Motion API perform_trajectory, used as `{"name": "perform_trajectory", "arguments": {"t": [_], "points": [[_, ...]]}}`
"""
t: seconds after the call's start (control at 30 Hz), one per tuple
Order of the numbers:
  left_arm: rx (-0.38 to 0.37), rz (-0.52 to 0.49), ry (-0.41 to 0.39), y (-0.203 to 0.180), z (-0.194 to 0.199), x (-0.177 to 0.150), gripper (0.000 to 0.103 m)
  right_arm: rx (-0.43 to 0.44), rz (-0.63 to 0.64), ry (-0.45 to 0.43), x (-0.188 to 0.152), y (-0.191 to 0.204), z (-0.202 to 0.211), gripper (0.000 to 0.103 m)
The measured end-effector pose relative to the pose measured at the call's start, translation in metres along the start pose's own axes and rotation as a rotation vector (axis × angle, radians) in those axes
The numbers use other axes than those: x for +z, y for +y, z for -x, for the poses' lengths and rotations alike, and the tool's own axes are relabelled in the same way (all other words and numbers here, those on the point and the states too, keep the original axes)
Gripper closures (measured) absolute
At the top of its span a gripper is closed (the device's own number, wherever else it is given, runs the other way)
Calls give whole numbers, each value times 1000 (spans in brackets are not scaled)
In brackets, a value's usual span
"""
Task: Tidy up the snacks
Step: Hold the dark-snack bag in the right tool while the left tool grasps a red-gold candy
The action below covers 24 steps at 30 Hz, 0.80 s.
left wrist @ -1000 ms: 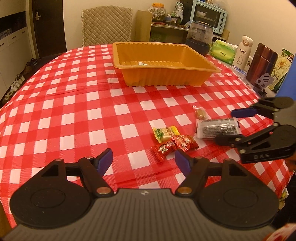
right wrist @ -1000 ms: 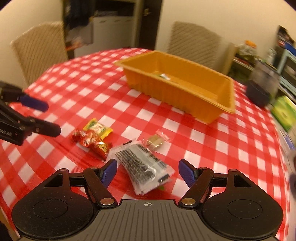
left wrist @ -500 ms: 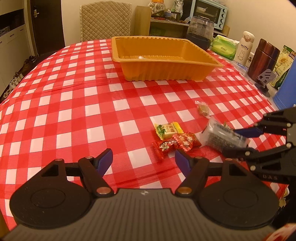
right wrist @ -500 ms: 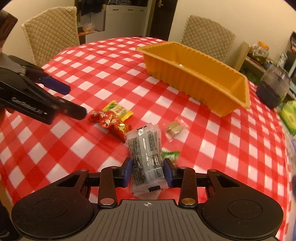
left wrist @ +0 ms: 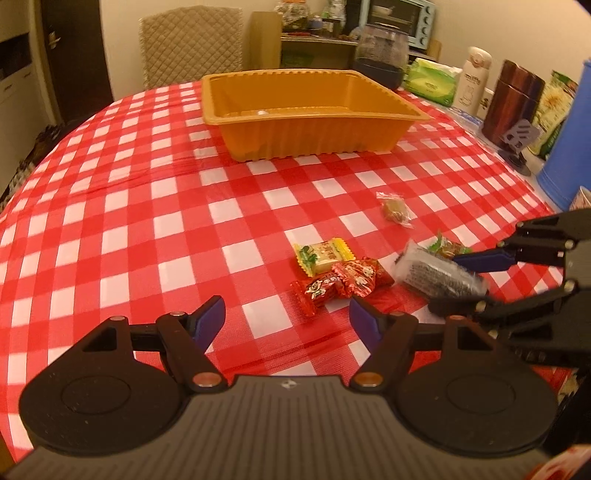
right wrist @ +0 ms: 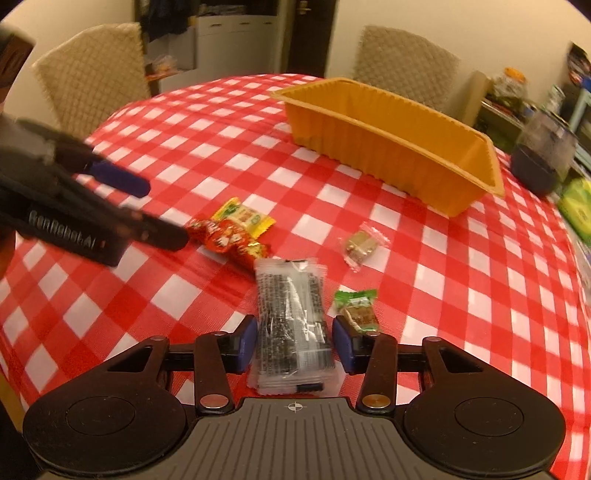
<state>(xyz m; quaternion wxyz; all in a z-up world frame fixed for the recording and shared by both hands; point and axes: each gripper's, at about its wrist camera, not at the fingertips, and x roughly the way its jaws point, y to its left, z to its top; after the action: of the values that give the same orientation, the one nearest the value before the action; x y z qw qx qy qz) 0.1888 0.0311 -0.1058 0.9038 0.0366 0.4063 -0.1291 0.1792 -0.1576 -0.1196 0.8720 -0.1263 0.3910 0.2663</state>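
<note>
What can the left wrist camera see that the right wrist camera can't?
Only the left wrist camera shows the white bottle, the brown metal canister, the blue container and the silver toaster oven.

Only the right wrist camera shows a second quilted beige chair.

Both show the orange plastic tray, the yellow candy wrapper, the red candy wrappers, and the clear packet of dark snacks gripped by the right tool. The left tool is open.

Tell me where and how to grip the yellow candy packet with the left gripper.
Grip the yellow candy packet across its short width at the middle, coming straight down with the open left gripper. It lies flat on the tablecloth, and red candies crowd its near edge, so a low side approach would probably nudge them.
</note>
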Motion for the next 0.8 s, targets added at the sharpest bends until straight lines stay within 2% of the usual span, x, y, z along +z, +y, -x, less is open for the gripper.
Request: {"name": "perform_trajectory", "arguments": {"t": [0.17,0.3,0.33,0.47,0.57,0.67,0.8], "points": [[-18,-107,-15,-10,-7,5,34,-11,-133,-53,3,-20,12,64],[-33,-235,-40,-22,-13,10,53,-19,-196,-63,4,-30,17,64],[-46,-261,-46,-25,-14,11,59,-18,-197,-61,4,-31,17,64],[-83,-329,-53,-35,-17,11,59,-10,-186,-56,4,-30,17,64],[-66,-371,-37,-40,-19,7,59,0,-171,-53,3,-27,16,64],[-68,-381,-25,-39,-16,4,59,22,-131,-52,3,-22,15,64],[-82,-371,36,-37,-20,2,62,52,-42,-31,2,-7,9,64]]}}
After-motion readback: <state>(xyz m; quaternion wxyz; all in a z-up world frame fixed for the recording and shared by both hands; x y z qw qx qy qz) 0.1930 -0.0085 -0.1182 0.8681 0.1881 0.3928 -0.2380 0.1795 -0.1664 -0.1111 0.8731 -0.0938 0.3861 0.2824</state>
